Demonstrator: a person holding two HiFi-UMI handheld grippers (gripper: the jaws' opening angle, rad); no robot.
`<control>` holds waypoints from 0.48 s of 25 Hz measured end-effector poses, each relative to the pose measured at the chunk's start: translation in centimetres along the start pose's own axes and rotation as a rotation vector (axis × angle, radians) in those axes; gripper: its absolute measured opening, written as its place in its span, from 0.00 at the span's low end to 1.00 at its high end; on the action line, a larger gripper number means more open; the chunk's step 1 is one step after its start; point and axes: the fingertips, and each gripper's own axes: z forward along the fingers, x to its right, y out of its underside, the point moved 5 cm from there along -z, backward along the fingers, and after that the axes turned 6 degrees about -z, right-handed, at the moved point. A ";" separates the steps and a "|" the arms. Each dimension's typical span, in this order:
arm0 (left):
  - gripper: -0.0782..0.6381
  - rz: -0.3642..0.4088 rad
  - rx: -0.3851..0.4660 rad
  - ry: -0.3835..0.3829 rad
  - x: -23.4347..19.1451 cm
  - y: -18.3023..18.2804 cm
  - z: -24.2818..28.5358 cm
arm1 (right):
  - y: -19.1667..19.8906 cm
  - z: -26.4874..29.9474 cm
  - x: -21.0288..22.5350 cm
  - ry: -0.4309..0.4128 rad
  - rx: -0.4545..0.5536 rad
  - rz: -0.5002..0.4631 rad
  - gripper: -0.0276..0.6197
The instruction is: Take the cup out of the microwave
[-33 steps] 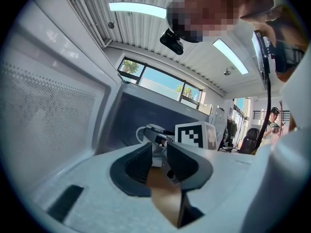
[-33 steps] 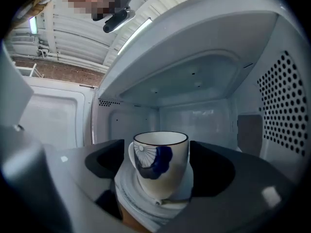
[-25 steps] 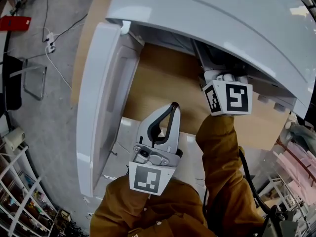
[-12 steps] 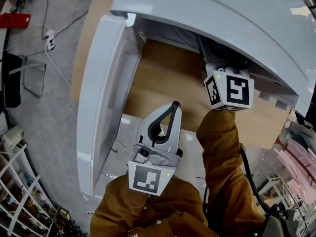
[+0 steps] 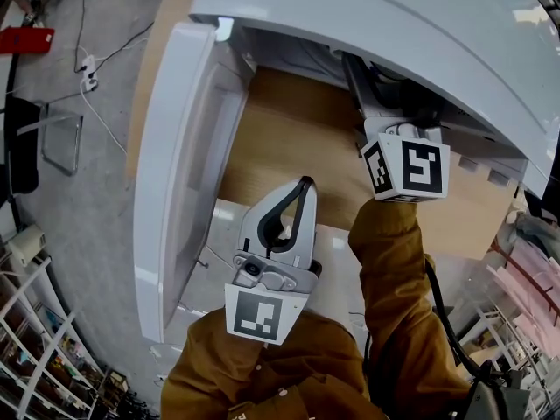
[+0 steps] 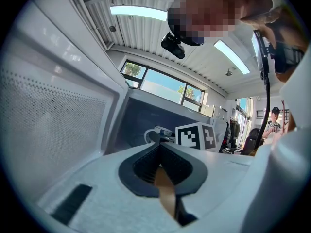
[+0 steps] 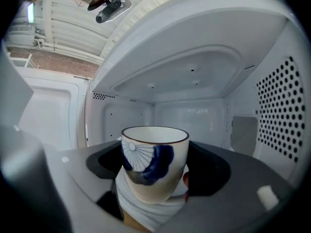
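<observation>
Right gripper (image 7: 155,200) is found clamped on the white, blue-patterned cup (image 7: 154,161), which is held inside the microwave (image 7: 194,72) cavity, while the left gripper (image 5: 303,192) is observed pressed together, empty, outside beside the opened door (image 5: 171,191).

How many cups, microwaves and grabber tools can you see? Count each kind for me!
White ceramic cup with blue pattern: 1
White microwave with its door open: 1
White two-jaw grippers, left gripper and right gripper: 2
Total: 4
</observation>
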 end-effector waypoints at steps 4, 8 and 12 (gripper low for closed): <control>0.11 0.003 0.007 -0.001 0.1 -0.1 0.0 | -0.6 -1.7 0.2 -0.004 0.028 0.045 0.65; 0.12 0.010 0.008 0.003 0.4 -0.2 0.0 | -1.0 -3.4 0.2 0.003 0.027 0.052 0.65; 0.12 0.016 0.008 0.005 0.6 -0.4 0.1 | -1.3 -5.3 0.2 0.012 0.021 0.067 0.65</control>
